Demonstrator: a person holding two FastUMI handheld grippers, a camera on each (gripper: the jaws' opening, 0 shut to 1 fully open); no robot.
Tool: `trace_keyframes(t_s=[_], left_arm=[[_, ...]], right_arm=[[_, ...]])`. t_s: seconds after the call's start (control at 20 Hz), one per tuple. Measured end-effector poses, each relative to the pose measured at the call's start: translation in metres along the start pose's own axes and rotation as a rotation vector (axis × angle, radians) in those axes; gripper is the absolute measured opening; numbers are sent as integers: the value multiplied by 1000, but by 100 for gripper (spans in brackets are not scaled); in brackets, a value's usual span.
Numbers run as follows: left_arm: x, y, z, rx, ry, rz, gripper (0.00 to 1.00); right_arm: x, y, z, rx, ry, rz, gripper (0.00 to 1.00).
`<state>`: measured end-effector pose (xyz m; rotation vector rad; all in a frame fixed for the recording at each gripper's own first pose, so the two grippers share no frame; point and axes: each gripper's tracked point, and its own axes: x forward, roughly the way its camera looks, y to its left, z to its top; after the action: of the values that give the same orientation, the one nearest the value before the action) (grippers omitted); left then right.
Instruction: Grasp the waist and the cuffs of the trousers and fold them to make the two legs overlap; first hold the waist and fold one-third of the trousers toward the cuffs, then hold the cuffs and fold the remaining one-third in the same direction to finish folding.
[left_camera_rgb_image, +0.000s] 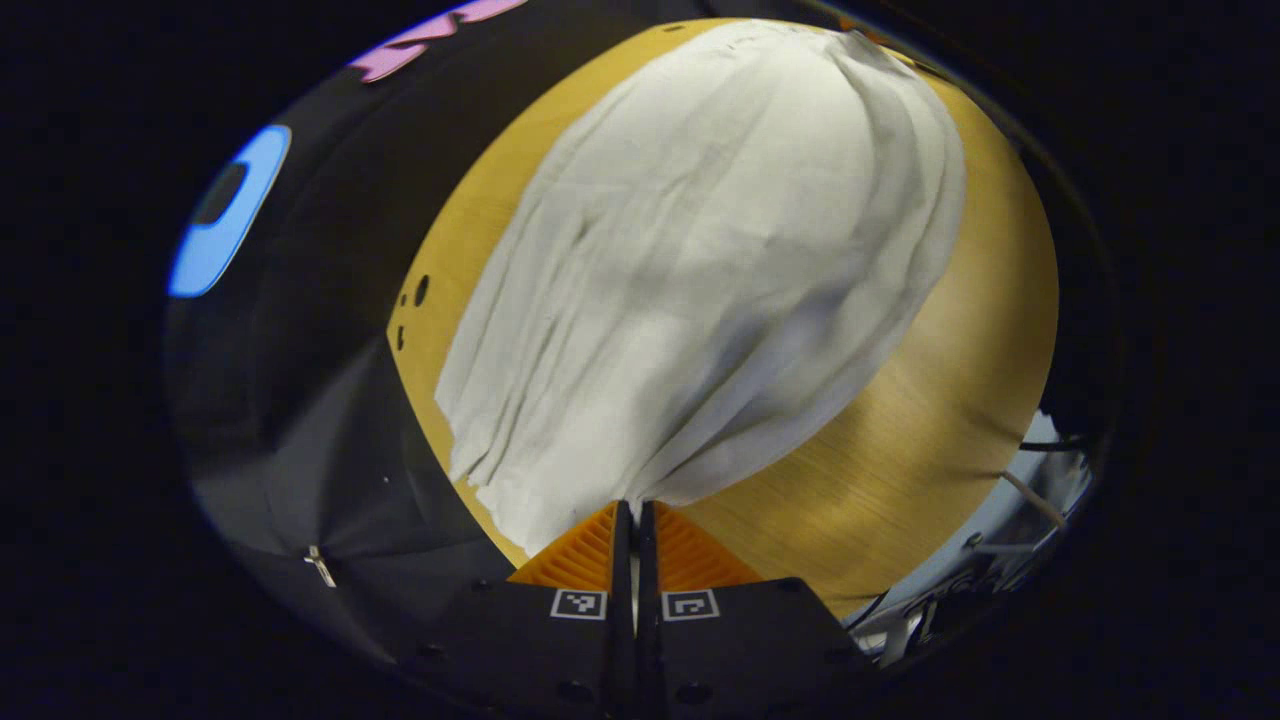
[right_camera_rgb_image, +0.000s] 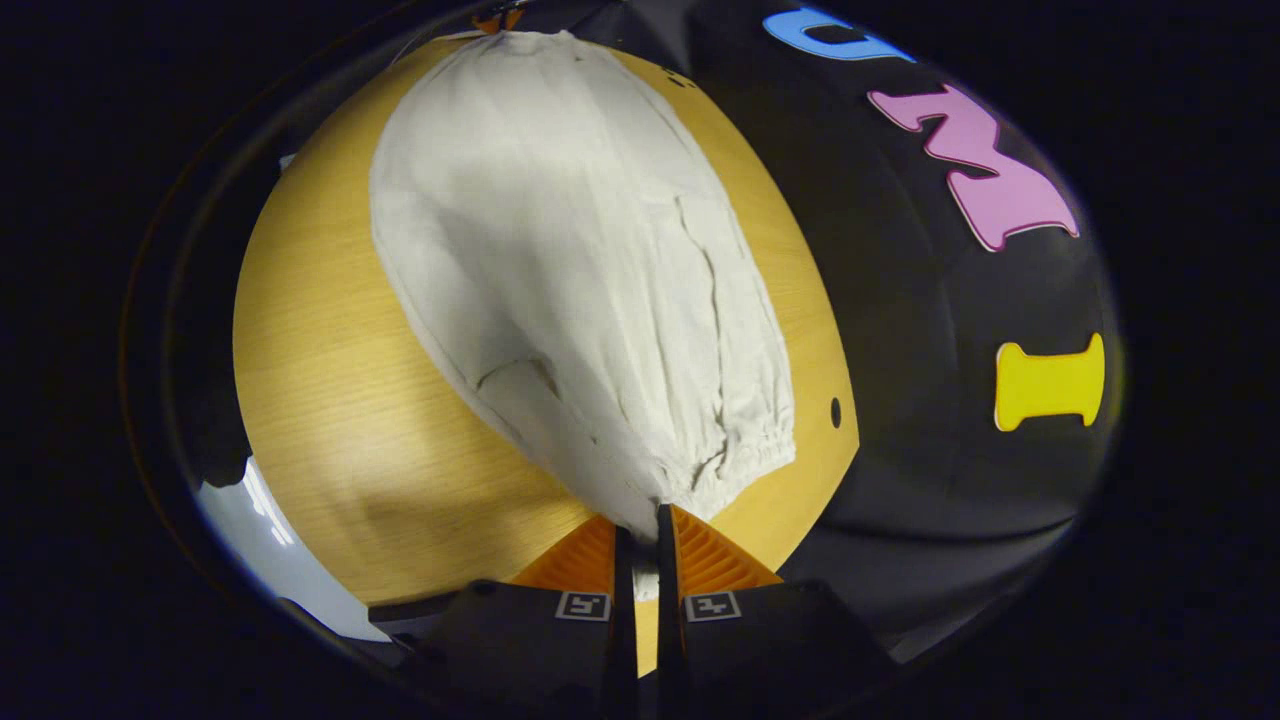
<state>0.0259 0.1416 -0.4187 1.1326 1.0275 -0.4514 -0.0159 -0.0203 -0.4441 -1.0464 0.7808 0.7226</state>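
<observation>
Both grippers (left_camera_rgb_image: 634, 505) (right_camera_rgb_image: 640, 515) apparently pinch trousers' (left_camera_rgb_image: 700, 250) edges.

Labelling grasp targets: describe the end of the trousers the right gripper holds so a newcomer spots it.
Start at the wooden table, where pale trousers lie spread along its length. Follow the cloth toward the right gripper to the gathered hem at its near end. That puckered, elastic-looking edge sets it apart from the smooth cloth farther up; the jaws are closed on a corner of fabric beside it.
</observation>
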Motion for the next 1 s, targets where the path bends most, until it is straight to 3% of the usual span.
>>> trace_keyframes(t_s=[0.3, 0.55, 0.7, 1.0], left_arm=[[-10, 40, 24, -152, -101, 30, 6], [3, 90, 52, -258, -164, 55, 6], [11, 115, 74, -274, -183, 73, 5], [61, 132, 100, -276, -114, 18, 6]], right_arm=[[-17, -59, 28, 175, 1, -116, 12], [-8, -84, 26, 233, 30, -152, 12], [6, -97, 23, 295, 50, -158, 12], [55, -120, 21, 358, 97, -138, 12]])
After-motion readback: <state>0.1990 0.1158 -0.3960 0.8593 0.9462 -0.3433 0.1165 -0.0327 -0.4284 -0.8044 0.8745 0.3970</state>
